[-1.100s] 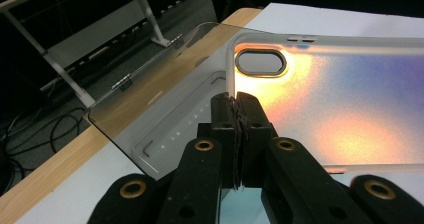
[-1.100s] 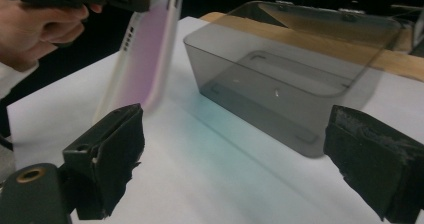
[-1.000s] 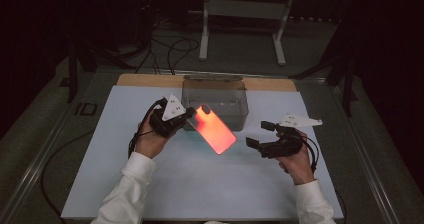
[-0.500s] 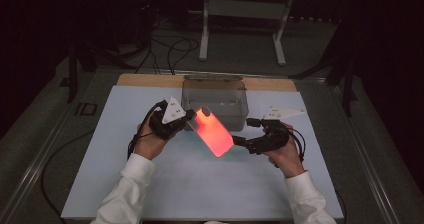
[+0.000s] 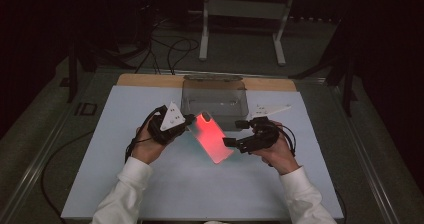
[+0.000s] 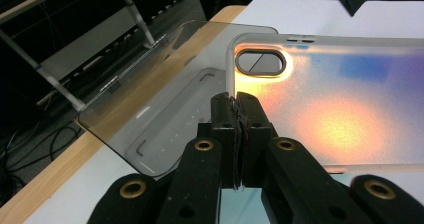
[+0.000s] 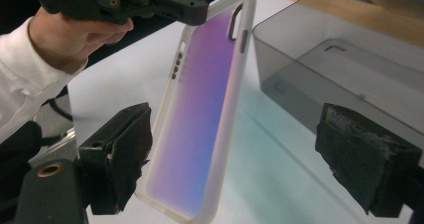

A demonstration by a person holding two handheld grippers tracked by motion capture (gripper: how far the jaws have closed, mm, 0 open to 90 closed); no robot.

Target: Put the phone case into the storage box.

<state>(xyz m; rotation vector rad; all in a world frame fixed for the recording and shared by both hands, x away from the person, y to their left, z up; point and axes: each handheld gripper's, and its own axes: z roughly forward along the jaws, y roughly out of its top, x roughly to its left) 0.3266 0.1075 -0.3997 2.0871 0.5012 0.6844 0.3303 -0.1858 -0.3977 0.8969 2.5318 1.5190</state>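
A person sits at a white worktop (image 5: pixel 125 184) with a two-jaw gripper in each hand. The left gripper (image 6: pixel 235 115) is clamped tight on one long edge of a translucent phone case (image 5: pixel 212 140), near the end with the camera cutout. The case is held up off the worktop and tilted, roughly at the middle of the surface, just in front of a smoky clear plastic box (image 5: pixel 216 96) that stands at the far edge. Seen from above the case glows orange-red; in the right gripper view its iridescent panel reads purple and blue.

The right gripper (image 7: pixel 235 164) has its jaws spread wide, one on each side of the case's lower end, with neither pad touching it.

Likely risks, judged from this pose: the left grip is a thin pinch on a flexible rim near one corner, so the case could pivot or slip out if the right jaws push it sideways as they close. If the right jaws close off-centre they may catch only the soft rim, bending or twisting the case. Should the left gripper let go before the right has a firm hold, the case would probably drop onto the worktop or knock against the nearby box
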